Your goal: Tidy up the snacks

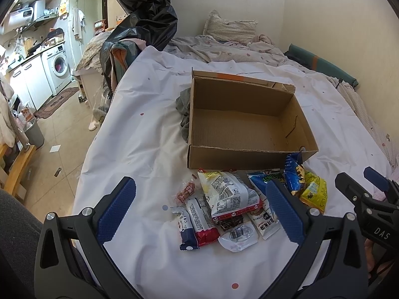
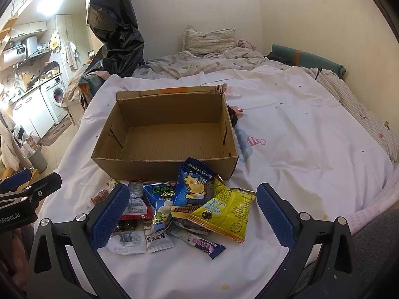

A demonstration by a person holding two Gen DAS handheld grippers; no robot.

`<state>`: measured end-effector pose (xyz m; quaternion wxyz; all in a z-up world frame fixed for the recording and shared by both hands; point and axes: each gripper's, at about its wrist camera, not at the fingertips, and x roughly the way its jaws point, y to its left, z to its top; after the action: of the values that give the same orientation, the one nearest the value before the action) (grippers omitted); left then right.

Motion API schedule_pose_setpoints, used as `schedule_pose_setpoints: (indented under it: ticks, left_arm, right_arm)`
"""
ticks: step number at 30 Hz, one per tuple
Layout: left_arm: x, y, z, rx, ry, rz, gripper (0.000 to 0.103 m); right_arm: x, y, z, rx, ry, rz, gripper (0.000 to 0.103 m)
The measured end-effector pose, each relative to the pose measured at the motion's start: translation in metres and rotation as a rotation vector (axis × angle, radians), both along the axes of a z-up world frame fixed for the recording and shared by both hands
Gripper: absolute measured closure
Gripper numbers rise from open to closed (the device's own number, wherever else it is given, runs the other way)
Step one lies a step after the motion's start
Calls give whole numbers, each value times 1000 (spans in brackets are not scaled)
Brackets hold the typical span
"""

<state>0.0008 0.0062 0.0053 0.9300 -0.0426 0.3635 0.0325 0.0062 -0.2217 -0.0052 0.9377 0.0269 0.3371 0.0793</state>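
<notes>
On the white bed sheet (image 2: 286, 129), just before the empty cardboard box (image 2: 164, 134): snack packets (image 2: 199, 206), crinkled foil, overlapping in a loose pile. Left gripper (image 1: 199, 206) and right gripper (image 2: 192, 214) both spread wide, holding nothing. Risk: slick overlapped packets may slide or lift in pairs.

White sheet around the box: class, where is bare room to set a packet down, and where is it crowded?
Free: inside the cardboard box, bare; the white sheet right of it; the sheet left of it. Crowded: the snack pile against the box's near wall.
</notes>
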Motion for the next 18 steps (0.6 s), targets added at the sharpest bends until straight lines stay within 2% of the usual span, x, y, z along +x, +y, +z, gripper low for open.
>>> schedule_pose_setpoints:
  ticks: [18]
  left_arm:
    - [0, 0, 1, 0, -2, -4, 0]
  right_arm:
    - [0, 0, 0, 0, 0, 1, 0]
